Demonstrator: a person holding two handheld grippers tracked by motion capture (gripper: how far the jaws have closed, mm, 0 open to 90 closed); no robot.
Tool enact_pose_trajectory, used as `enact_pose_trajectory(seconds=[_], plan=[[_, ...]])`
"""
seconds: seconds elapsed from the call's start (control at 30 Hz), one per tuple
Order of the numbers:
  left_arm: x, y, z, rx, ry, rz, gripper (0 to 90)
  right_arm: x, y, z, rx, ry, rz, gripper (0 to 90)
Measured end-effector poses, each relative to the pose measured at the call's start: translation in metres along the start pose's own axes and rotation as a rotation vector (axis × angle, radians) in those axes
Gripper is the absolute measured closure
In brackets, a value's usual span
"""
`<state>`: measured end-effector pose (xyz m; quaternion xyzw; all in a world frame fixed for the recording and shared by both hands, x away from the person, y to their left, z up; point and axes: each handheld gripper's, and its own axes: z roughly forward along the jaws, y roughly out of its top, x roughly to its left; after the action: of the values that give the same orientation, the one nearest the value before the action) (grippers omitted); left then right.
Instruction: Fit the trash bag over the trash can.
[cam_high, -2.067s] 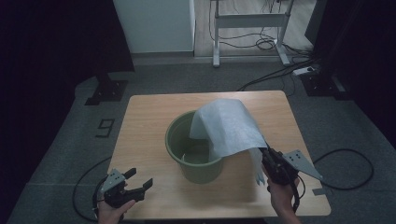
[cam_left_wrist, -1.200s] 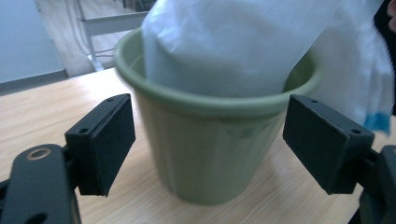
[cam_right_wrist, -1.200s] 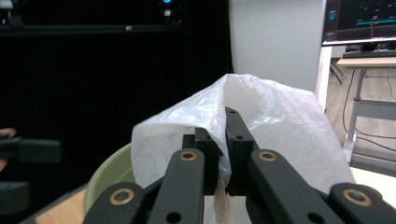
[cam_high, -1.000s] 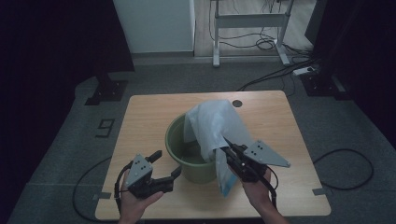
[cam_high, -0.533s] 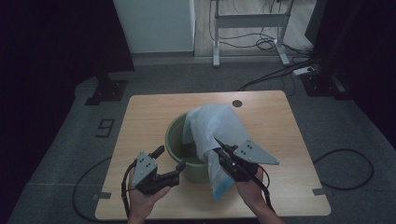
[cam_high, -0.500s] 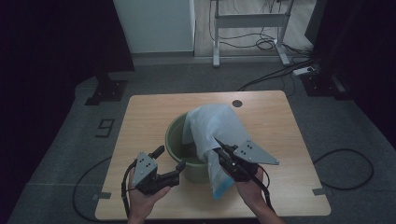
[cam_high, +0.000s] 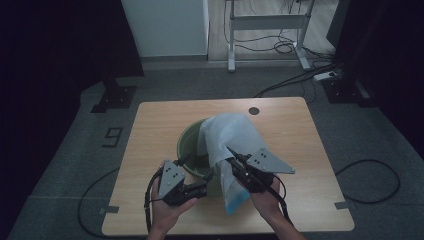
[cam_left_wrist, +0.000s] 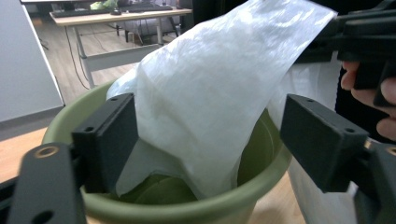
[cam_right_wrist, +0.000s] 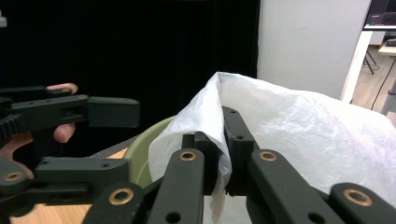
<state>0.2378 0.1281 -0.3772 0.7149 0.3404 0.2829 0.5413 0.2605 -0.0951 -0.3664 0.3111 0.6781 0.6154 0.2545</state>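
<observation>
Grey carpet with trailing cables is surrounding a light wooden table (cam_high: 160, 130), and a green plastic bucket (cam_high: 189, 145) is standing near the table's middle, on the side toward the person. A white plastic bag (cam_high: 227, 135) is lying draped over the bucket's right half, its lower end hanging down outside the bucket's near right wall, part of it sagging into the bucket's mouth.

The right gripper (cam_high: 235, 161) is reaching in over the bucket's near right rim, and its jaws are pressing together on a fold of the bag's edge; in the right gripper view (cam_right_wrist: 218, 154) the thin film is sitting pinched between the two black pads. The left gripper (cam_high: 202, 187) is hovering just beside the bucket's near wall, at its left. In the left gripper view (cam_left_wrist: 210, 140) its jaws are standing spread wide, one on either side of the hanging bag above the bucket's rim (cam_left_wrist: 154, 212), and neither pad is touching the film.
</observation>
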Motion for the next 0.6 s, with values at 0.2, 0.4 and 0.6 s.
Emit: enact_pose_trajectory(seconds=[0.2, 0.4, 0.6], plan=[[-0.006, 0.003, 0.013, 0.015, -0.019, 0.014, 29.9, 0.000, -0.005, 0.001, 0.010, 0.007, 0.005, 83.2], [-0.007, 0.000, 0.021, 0.022, -0.008, 0.011, 48.1, -0.004, -0.008, 0.000, 0.009, 0.008, 0.017, 81.4], [-0.005, 0.001, 0.029, 0.064, 0.016, -0.009, 73.4, 0.002, -0.016, -0.003, 0.012, -0.031, 0.028, 46.7]])
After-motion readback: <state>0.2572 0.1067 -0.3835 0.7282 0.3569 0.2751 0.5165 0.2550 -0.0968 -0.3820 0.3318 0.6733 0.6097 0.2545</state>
